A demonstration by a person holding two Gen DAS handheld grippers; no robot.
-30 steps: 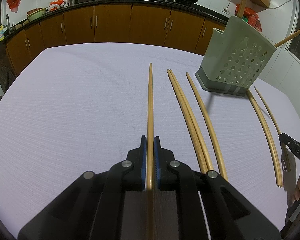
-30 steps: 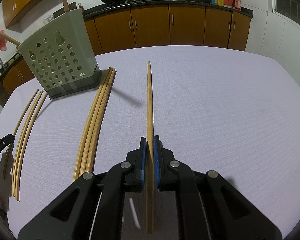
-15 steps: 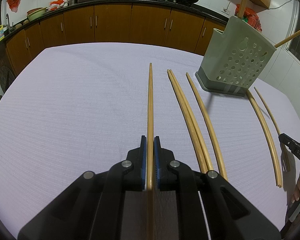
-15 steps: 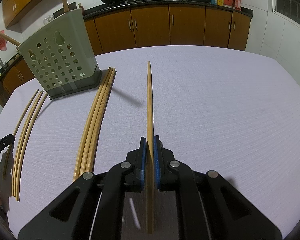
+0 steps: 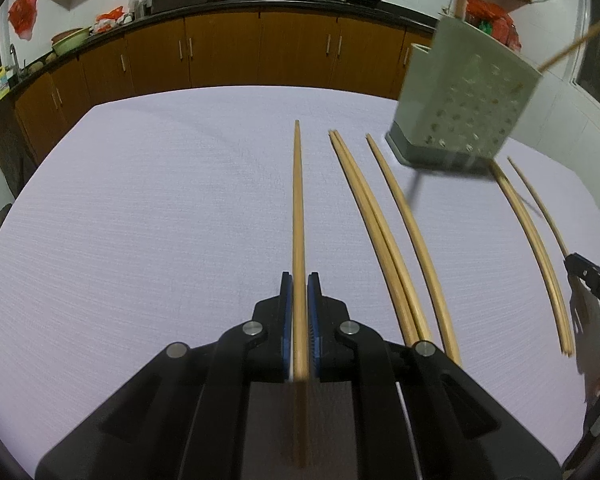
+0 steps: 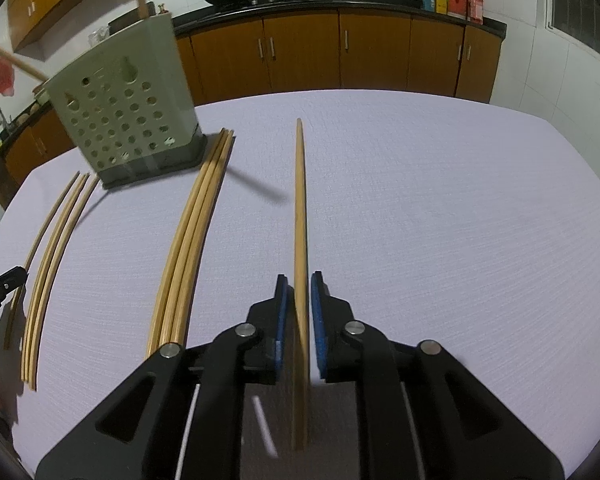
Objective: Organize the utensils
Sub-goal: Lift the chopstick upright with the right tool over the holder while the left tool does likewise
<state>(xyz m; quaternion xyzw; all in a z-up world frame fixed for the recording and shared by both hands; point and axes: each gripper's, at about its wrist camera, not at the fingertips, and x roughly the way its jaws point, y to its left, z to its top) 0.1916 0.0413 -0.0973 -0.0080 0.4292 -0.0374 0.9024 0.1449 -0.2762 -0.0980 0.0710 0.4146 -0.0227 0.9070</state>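
Observation:
A green perforated utensil holder (image 5: pixel 466 98) stands on the white table, far right in the left wrist view and far left in the right wrist view (image 6: pixel 126 108), with two chopsticks sticking out. My left gripper (image 5: pixel 299 280) is shut on a wooden chopstick (image 5: pixel 298 200) pointing forward. In the right wrist view my right gripper (image 6: pixel 299 282) has its jaws slightly apart around another chopstick (image 6: pixel 300 200), with small gaps on both sides. Three loose chopsticks (image 5: pixel 384 236) lie between the held ones, also in the right wrist view (image 6: pixel 190 240).
More chopsticks (image 5: pixel 528 236) lie right of the holder in the left wrist view, and at the left in the right wrist view (image 6: pixel 52 252). Brown kitchen cabinets (image 5: pixel 220 52) with woks on the counter run along the back. The table (image 6: pixel 460 220) has a white cloth.
My right gripper's jaws have opened a little around its chopstick. Both views have shifted slightly, and the holder looks blurred. The left gripper stays shut on its chopstick.

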